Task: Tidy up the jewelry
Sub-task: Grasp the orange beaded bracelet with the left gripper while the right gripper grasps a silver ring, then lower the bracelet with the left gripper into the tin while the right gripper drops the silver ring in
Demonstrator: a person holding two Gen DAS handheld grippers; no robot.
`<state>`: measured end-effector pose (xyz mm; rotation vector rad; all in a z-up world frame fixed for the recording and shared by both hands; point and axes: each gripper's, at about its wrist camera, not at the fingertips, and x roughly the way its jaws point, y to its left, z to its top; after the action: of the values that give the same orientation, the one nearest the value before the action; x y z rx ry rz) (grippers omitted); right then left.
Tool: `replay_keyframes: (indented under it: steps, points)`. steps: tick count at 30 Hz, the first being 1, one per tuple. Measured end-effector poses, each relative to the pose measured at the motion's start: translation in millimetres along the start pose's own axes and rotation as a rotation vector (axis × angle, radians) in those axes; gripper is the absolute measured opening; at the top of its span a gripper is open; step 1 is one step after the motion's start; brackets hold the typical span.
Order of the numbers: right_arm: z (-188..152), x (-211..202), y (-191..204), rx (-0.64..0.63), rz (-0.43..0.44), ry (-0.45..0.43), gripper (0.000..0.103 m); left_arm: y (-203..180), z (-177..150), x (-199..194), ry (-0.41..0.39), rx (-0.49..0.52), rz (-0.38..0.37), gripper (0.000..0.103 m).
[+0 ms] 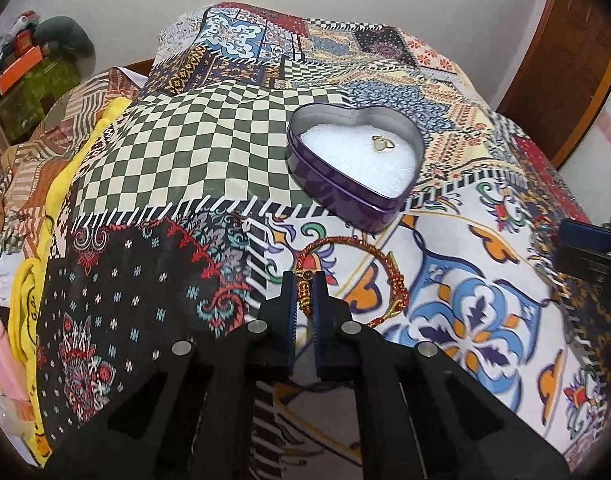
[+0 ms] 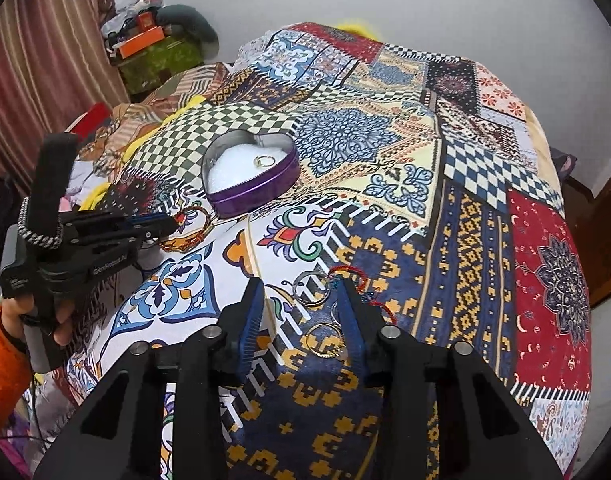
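Between the blue pads of the left gripper (image 1: 304, 280), on a patchwork bedspread (image 1: 185, 152), sits the beaded knot of a red-and-gold bracelet (image 1: 395, 276); the 2 fingers are drawn close together and clamp it, while the rest of the loop lies flat on the white floral patch. Just beyond the bracelet, toward the middle of the bed, a purple heart-shaped tin (image 1: 345, 196) stands open, lined with white padding, and 1 gold ring (image 1: 382, 143) rests on that padding.

The right gripper (image 2: 301, 292) hovers with its fingers spread wide apart, holding nothing, over the near edge of the bedspread. Between those fingers lie a silver ring (image 2: 311, 289) and, closer in, a gold ring (image 2: 325, 341). A red cord (image 2: 355, 270) runs beside the right-hand finger.

From the right wrist view, a hand (image 2: 51, 322) in an orange sleeve grips the left tool's handle at the bed's left side.
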<state>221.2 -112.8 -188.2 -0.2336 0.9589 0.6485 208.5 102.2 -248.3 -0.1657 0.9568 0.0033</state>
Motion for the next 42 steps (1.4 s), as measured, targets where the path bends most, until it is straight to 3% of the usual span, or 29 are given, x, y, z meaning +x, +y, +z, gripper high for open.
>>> replay_keyframes:
  steps: [5,12,14,19,33,42]
  points:
    - [3,10,-3,0.010,0.003,0.028,0.027,0,-6,-16,-0.026,-0.007,-0.016,0.005]
    - [2,16,0,-0.001,-0.014,0.046,0.025,-8,-7,-35,-0.073,0.002,-0.031,0.005]
    - [2,16,0,-0.005,-0.018,0.045,0.020,-10,-8,-41,-0.084,0.008,-0.034,0.005]
    - [3,13,-3,0.013,-0.011,0.037,0.020,-17,-6,-51,-0.111,0.022,-0.028,0.005]
    - [27,-25,6,0.021,0.022,-0.095,0.020,-28,18,-88,-0.216,0.046,-0.017,0.005]
    - [48,-28,12,0.022,0.043,-0.145,0.020,-32,37,-95,-0.266,0.058,-0.008,0.005]
